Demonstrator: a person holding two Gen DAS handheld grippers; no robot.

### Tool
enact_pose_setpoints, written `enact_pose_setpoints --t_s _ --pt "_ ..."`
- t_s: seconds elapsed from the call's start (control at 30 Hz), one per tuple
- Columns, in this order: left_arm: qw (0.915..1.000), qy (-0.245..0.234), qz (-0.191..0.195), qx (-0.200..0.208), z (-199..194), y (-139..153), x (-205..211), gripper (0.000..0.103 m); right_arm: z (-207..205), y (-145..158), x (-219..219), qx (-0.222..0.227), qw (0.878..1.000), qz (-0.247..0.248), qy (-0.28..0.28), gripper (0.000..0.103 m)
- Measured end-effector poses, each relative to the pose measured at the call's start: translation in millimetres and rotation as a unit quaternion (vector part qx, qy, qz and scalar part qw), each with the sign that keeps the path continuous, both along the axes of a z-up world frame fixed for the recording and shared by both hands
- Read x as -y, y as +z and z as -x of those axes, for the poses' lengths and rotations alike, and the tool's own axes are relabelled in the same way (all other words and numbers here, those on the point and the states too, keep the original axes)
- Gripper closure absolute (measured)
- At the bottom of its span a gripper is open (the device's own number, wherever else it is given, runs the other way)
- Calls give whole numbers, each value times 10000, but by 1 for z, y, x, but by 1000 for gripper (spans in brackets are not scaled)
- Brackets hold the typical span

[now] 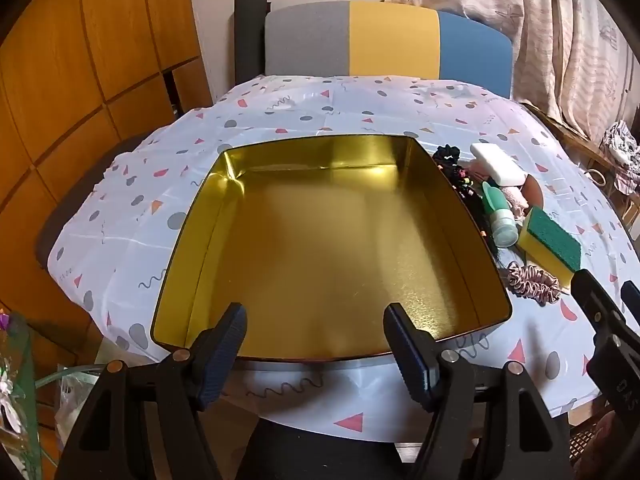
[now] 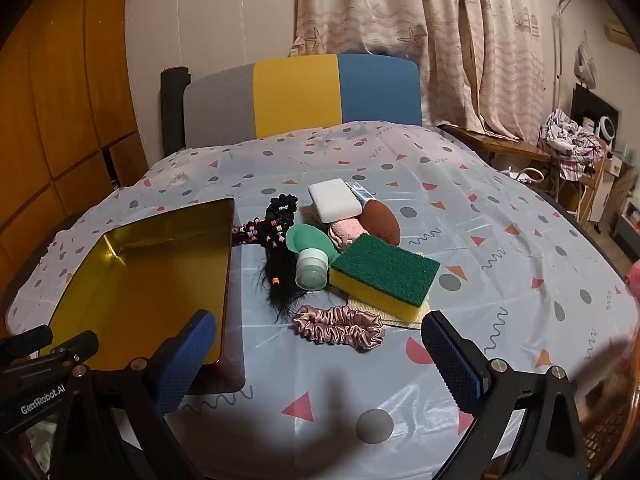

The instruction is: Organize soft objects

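Soft objects sit in a loose heap at the centre of the right wrist view: a pink satin scrunchie (image 2: 339, 326) nearest the camera, a green-topped yellow sponge (image 2: 383, 276) just behind it, a black braided hairpiece (image 2: 276, 258) with coloured beads to its left, and behind those a white foam block (image 2: 335, 200), a brown oval puff (image 2: 381, 222), a pink fluffy piece (image 2: 345, 235) and a small green squeeze bottle (image 2: 311, 258). The gold tin (image 1: 332, 240) stands empty at the left of that view, just beside the heap on the desk (image 2: 520, 240). Both tongs stand wide with nothing between the pads: the left tongs (image 1: 314, 356) hover over the tin's near rim, the right tongs (image 2: 318, 364) low in the frame, just short of the scrunchie. Nothing looks sorted yet, so the first pick is probably the scrunchie. I would bring the right tongs down across its narrow width, close gently, since it will squash and could slip, and lift clear before carrying it left over the tin wall. The sponge overlaps a beige cloth (image 2: 384, 312) that is mostly hidden. The pink fluffy piece is half covered, so its kind is unclear, as is a striped item behind the foam block. A dark shadow blurs the desk at the bottom of the right view.
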State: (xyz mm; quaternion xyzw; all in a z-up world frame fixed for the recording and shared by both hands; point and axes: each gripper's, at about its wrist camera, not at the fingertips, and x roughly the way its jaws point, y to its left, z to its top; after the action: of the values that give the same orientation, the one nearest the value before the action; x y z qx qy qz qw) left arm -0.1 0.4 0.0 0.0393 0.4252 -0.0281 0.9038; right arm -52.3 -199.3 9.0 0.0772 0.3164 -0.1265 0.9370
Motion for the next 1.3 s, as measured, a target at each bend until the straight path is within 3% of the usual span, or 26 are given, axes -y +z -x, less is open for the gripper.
enact_pose_setpoints --t_s 0.37,1.3 --pt "9999 11 -145 -94 0 -14 2 31 -2 -4 -6 -101 9994 329 35 0" --pt "9998 1 -147 -133 -1 -7 1 31 -1 -4 2 -182 9995 248 -24 0"
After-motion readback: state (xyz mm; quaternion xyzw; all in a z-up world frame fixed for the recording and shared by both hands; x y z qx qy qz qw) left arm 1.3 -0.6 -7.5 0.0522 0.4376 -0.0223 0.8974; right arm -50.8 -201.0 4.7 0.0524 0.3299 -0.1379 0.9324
